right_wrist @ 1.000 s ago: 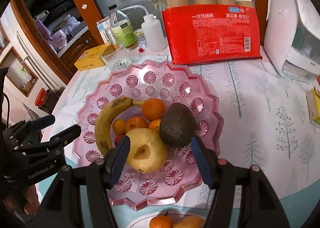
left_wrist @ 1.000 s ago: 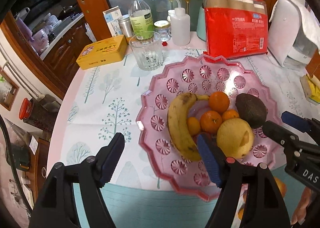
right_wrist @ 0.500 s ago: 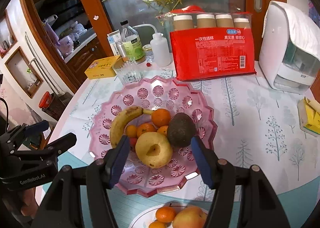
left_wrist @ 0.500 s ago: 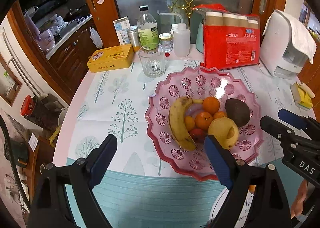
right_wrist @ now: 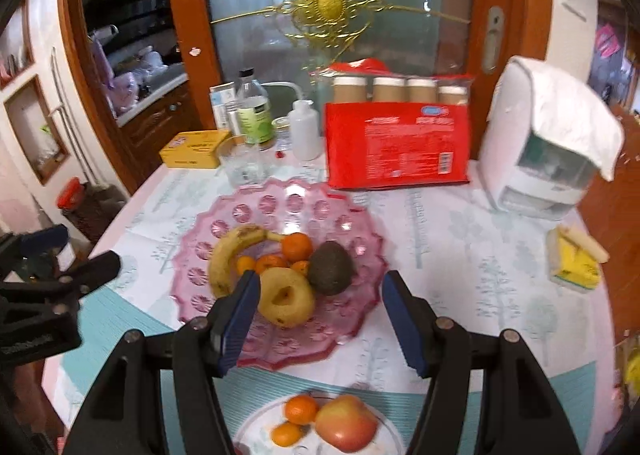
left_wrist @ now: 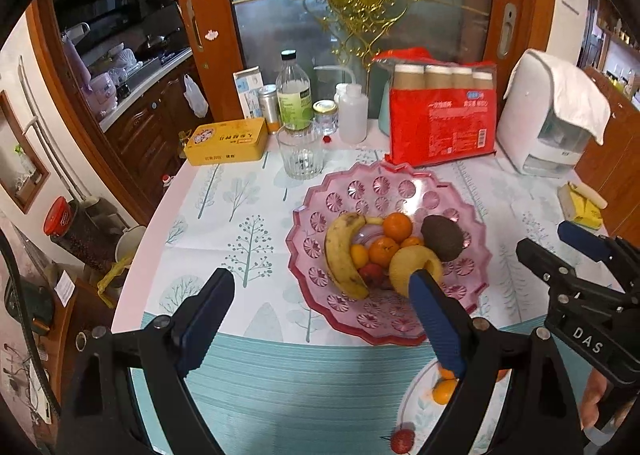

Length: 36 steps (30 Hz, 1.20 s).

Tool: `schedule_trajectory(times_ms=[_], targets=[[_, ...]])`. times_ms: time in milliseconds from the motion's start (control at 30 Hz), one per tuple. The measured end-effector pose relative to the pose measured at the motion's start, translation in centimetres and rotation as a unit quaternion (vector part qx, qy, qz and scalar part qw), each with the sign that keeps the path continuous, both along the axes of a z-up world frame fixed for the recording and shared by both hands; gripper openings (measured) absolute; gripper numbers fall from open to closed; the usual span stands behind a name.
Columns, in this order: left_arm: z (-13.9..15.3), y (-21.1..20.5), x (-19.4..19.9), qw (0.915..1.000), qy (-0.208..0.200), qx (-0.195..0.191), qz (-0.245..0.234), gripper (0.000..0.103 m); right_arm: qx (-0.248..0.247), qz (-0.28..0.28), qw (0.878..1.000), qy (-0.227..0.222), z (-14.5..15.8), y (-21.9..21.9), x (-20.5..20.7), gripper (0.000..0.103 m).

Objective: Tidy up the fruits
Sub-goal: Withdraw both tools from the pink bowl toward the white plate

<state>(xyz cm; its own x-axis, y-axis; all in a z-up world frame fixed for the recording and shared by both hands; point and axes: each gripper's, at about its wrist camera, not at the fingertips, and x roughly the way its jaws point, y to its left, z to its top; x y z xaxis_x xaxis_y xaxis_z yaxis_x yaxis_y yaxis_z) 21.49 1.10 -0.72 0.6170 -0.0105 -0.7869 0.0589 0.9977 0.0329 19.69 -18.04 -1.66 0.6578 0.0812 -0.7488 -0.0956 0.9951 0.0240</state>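
Note:
A pink glass bowl (left_wrist: 388,191) (right_wrist: 280,191) stands mid-table, holding a banana (left_wrist: 340,251) (right_wrist: 228,255), several small oranges (left_wrist: 397,226), a dark avocado (left_wrist: 442,238) (right_wrist: 330,267) and a yellow pear (left_wrist: 412,261) (right_wrist: 286,297). My left gripper (left_wrist: 320,283) hovers open above the bowl's near left side, nothing between its fingers. Over the near rim my right gripper (right_wrist: 320,281) also hangs open and empty. A white plate (right_wrist: 256,423) at the near edge carries two small oranges (right_wrist: 301,409), an apple (right_wrist: 346,423) and a small red fruit (left_wrist: 402,440).
Behind the bowl stand a drinking glass (left_wrist: 300,155), a yellow tin (left_wrist: 228,141), a bottle (left_wrist: 294,95) and a red pack of paper cups (left_wrist: 442,123). A white appliance (left_wrist: 552,119) and a yellow box (left_wrist: 580,205) sit at the right. The table's rounded edge drops off at the left.
Both grippers have risen and drawn back from the bowl, which now looks smaller. The left jaws have widened. The white plate with fruit has come into view at the bottom.

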Motion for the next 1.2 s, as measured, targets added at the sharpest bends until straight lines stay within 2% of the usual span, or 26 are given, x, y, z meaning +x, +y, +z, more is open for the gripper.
schedule_trajectory(times_ms=[200, 433, 733, 1000, 1200], targets=[[1.5, -1.0, -2.5, 0.9998, -0.016, -0.012, 0.002, 0.088, -0.028, 0.002, 0.999, -0.034, 1.9, -1.2, -2.6, 0.064], [2.0, -2.1, -5.8, 0.9994, -0.022, -0.021, 0.015, 0.088, -0.012, 0.022, 0.998, -0.052, 3.6, -3.0, -5.6, 0.064], [1.7, -3.8, -9.9, 0.9987, -0.015, -0.024, 0.043, 0.088, 0.01, 0.037, 0.998, -0.051, 4.2, -6.6, -8.7, 0.064], [1.3, -5.3, -13.0, 0.9971, -0.013, -0.027, 0.07, 0.088, 0.005, 0.065, 0.997, -0.044, 3.8, -8.4, -10.2, 0.064], [-0.9, -5.4, -14.6, 0.9951, 0.008, -0.027, 0.095, 0.088, 0.004, 0.095, 0.995, -0.034, 2.1, -9.1, -10.6, 0.064]])
